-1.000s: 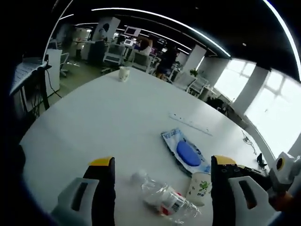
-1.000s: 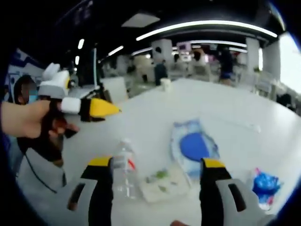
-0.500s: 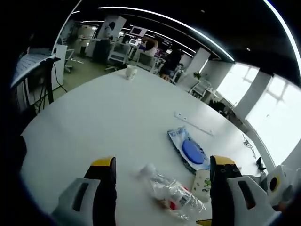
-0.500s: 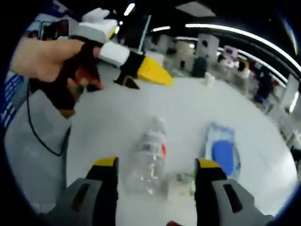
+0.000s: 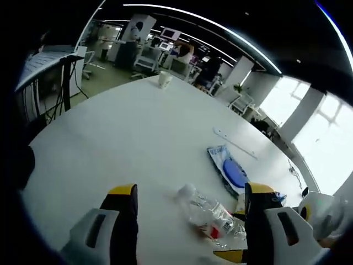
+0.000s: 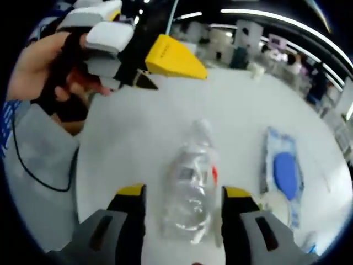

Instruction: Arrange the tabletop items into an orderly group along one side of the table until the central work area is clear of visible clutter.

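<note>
In the left gripper view, the left tool (image 5: 187,212) is open over the white tabletop (image 5: 121,143). A crushed plastic bottle (image 5: 212,215) lies near the tabletop's near edge, a blue packet (image 5: 229,172) beyond it, and a paper cup (image 5: 164,80) at the far edge.

In the right gripper view, the right tool (image 6: 179,212) is open around the bottle (image 6: 190,193), not yet squeezing. Nothing looks grouped yet; most tidying is left.

Counter (image 5: 110,143) bare left of clear bottle (image 5: 212,218); blue packet (image 5: 230,172) and white cup (image 5: 240,211) crowd its right.
</note>
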